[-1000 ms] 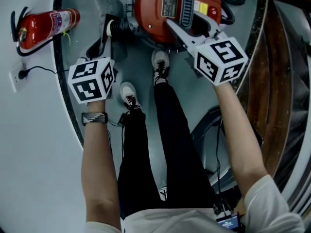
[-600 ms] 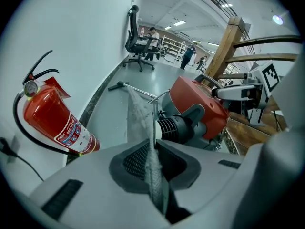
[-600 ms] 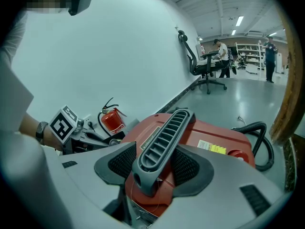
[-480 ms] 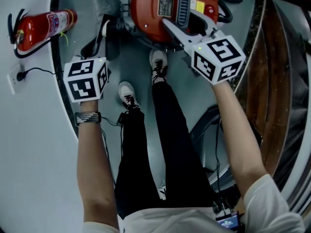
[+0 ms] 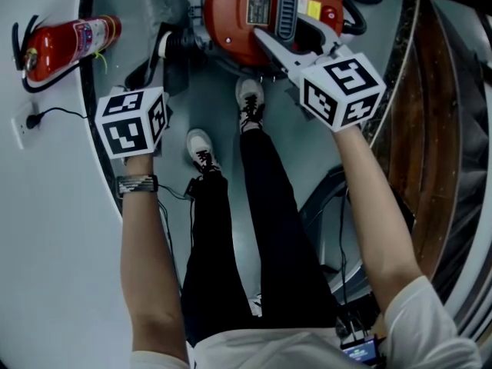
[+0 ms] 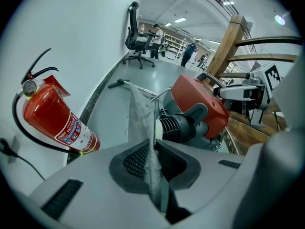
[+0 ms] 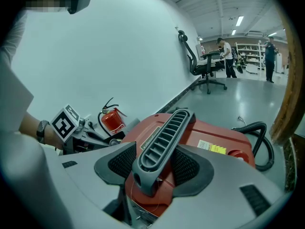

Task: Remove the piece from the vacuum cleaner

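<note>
Head view: I am standing over the red vacuum cleaner (image 5: 238,14) on the floor.

Left gripper view: my left tongs (image 6: 155,175) are pinching its grey cloth piece (image 6: 140,113) by the edge; it is probably soft, light and tearable.

Right gripper view: my right tongs (image 7: 155,163) are clamping the stiff handle (image 7: 164,137).

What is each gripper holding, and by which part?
Left gripper: the grey fabric piece, pinched at its near edge. Right gripper: the ribbed top handle of the vacuum cleaner, clamped near its end.

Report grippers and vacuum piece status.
Left gripper shut on grey fabric piece. Right gripper shut on vacuum handle. Fire extinguisher off left, apart.
</note>
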